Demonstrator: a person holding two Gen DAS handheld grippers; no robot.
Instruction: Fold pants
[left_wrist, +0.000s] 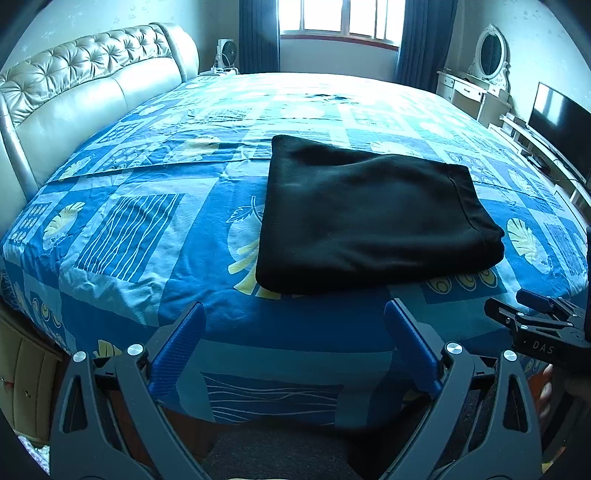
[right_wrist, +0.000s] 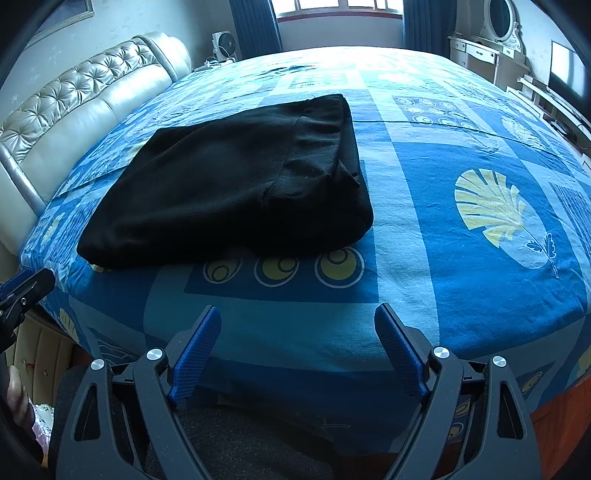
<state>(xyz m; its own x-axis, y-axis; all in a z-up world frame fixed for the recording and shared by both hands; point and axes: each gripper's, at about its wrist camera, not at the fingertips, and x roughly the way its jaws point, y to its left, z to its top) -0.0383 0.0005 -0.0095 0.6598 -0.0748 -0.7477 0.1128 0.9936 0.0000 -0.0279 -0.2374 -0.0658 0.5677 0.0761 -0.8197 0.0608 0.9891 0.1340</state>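
The black pants (left_wrist: 373, 218) lie folded into a thick rectangle on the blue patterned bedsheet (left_wrist: 155, 206), flat and untouched. In the right wrist view the pants (right_wrist: 236, 188) sit ahead and to the left, with a hem edge on top at the right. My left gripper (left_wrist: 293, 314) hovers over the bed's near edge, short of the pants, open with nothing between its blue pads. My right gripper (right_wrist: 297, 314) is likewise open and empty, just short of the bundle. The right gripper's body also shows at the left wrist view's right edge.
A padded cream headboard (left_wrist: 88, 81) runs along the left. A window with blue curtains (left_wrist: 258, 33) is at the far end. A white dresser with an oval mirror (left_wrist: 487, 55) and a television (left_wrist: 561, 122) stand at the right. A person's fingers (left_wrist: 546, 387) hold the right tool.
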